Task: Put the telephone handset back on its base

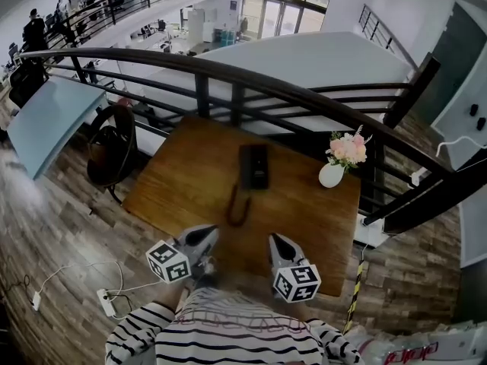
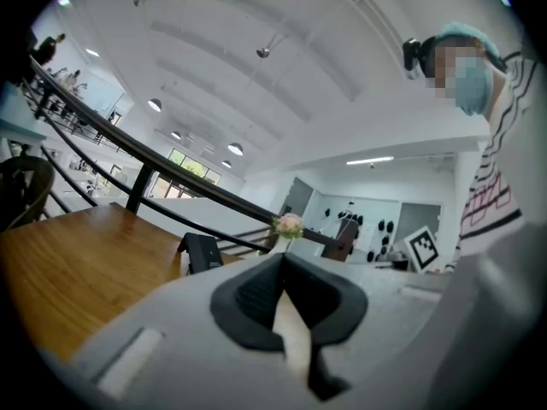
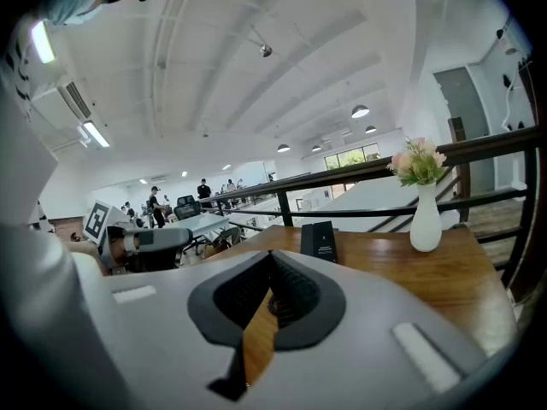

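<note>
— Where does the telephone base [image 1: 253,166] sit?
— On the wooden table [image 1: 175,192], dark and oblong. A dark curved loop [image 1: 238,205] lies just on the person's side of the base. I can't tell whether it is the cord or the handset.
— And the tools?
— Both are on the person's side of the base, well apart from it. The left gripper [image 1: 209,233] has its jaws together with nothing in them. The right gripper [image 1: 275,239] has its pads meeting at the tips, also empty — only wood shows through the slit.
— Anything else?
— A white vase [image 1: 331,175] of pink flowers stands right of the base, and a black railing [image 1: 228,82] runs beyond it.
</note>
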`<state>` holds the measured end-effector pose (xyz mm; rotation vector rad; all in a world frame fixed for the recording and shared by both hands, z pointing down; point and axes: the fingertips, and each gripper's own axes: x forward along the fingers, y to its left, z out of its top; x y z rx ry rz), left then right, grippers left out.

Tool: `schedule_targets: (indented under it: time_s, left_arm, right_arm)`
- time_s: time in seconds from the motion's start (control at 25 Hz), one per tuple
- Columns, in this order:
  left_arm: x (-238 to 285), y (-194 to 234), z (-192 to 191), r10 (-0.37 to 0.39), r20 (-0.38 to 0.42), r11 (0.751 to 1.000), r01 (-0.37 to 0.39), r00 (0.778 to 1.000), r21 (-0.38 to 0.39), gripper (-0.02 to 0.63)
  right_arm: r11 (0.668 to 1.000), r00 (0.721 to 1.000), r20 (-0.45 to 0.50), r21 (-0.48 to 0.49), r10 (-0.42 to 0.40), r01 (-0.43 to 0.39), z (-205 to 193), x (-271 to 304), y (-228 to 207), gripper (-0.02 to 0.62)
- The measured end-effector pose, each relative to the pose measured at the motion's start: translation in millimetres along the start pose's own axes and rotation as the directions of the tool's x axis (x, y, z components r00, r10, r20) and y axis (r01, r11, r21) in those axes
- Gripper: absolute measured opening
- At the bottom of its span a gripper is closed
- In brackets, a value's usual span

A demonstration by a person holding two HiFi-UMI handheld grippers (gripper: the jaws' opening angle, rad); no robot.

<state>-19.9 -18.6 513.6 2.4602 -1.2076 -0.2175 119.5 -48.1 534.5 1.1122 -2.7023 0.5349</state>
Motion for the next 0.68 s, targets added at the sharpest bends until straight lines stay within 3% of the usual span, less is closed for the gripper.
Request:
schedule_targets:
  time_s: [0.68]
  left_arm:
    - [6,-4,-17,0.019,-0.007,1.0,-0.019,1.0,-0.019,0.002]
  right_arm:
    - [1.0,1.0,-0.017,-0.001,-0.006,0.006,-11,-11,-9,-0.002]
